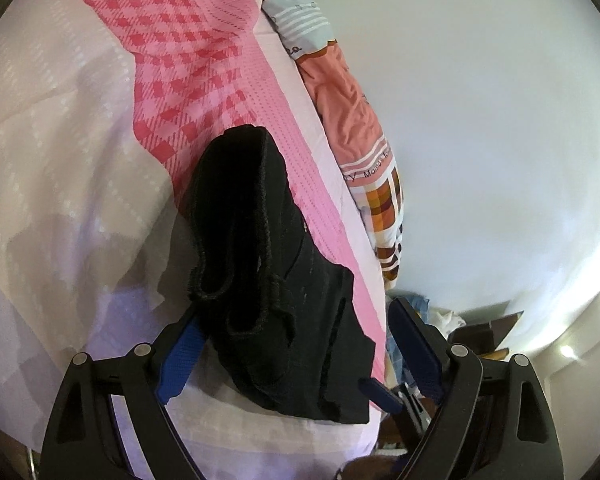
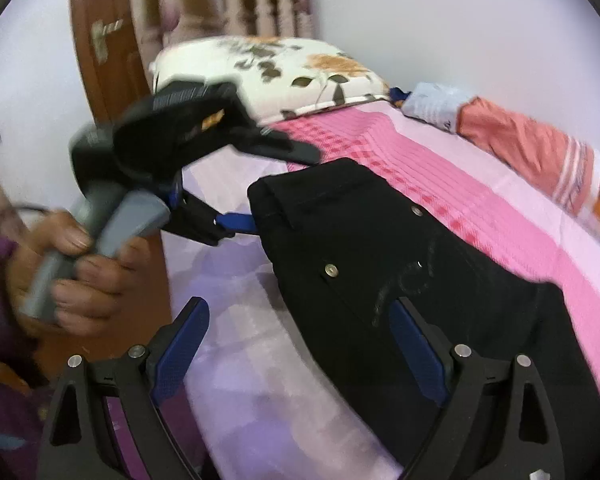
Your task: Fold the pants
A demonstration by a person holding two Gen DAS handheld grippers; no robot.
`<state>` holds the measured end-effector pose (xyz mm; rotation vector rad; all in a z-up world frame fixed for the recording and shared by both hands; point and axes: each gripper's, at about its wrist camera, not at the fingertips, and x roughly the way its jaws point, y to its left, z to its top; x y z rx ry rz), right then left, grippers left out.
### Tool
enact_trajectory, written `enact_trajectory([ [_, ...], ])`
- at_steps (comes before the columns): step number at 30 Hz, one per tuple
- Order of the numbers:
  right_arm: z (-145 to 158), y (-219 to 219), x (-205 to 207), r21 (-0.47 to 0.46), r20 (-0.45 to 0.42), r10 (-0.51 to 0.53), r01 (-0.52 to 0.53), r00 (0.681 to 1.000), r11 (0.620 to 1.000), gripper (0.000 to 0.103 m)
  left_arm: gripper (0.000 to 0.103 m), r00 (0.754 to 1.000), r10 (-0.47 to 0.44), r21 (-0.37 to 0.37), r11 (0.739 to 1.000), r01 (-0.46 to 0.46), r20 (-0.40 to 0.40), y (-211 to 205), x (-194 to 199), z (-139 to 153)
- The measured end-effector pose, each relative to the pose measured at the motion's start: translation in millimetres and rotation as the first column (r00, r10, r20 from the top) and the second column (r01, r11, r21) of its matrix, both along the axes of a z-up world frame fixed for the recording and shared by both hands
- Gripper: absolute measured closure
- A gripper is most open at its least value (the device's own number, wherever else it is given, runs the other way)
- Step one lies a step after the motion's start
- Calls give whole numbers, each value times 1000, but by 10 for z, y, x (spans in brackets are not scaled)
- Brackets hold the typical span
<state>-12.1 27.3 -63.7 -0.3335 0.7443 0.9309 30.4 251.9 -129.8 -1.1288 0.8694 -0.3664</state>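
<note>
Pink bedsheet [image 2: 480, 200], black pants [image 2: 380, 260] near edge

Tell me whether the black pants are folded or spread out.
Folded: the black fabric pants lie doubled in stacked layers on the pink checked bedsheet.

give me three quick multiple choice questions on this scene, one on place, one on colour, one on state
1. Where do the pants lie?
A. on the bed sheet
B. on a chair
C. on the floor

2. What colour are the pants?
A. white
B. black
C. red

3. How are the right gripper fingers?
A. shut on the pants
B. shut on a pillow
C. spread open

Key: 1 A, pink checked sheet lies under them; 2 B, the cloth is black throughout; 3 C, a wide gap separates the blue pads.
</note>
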Motion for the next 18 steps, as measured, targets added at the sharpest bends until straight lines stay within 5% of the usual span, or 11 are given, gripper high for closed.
enact_trajectory([
  [9, -418, 514, 77, -250, 167, -47, 89, 985, 964, 19, 15, 1000, 15, -56, 998, -17, -27, 47, -19, -13],
  [11, -486, 570, 154, -293, 191, -77, 131, 979, 947, 51, 15, 999, 17, -60, 998, -18, -28, 48, -21, -4],
  [14, -490, 548, 274, -277, 147, -115, 152, 982, 949, 73, 15, 999, 14, -58, 998, -16, -34, 41, -20, 4],
  [18, -389, 465, 308, -221, 129, -128, 155, 983, 963, 82, 15, 998, 27, -32, 999, -28, -50, 63, -80, 38],
])
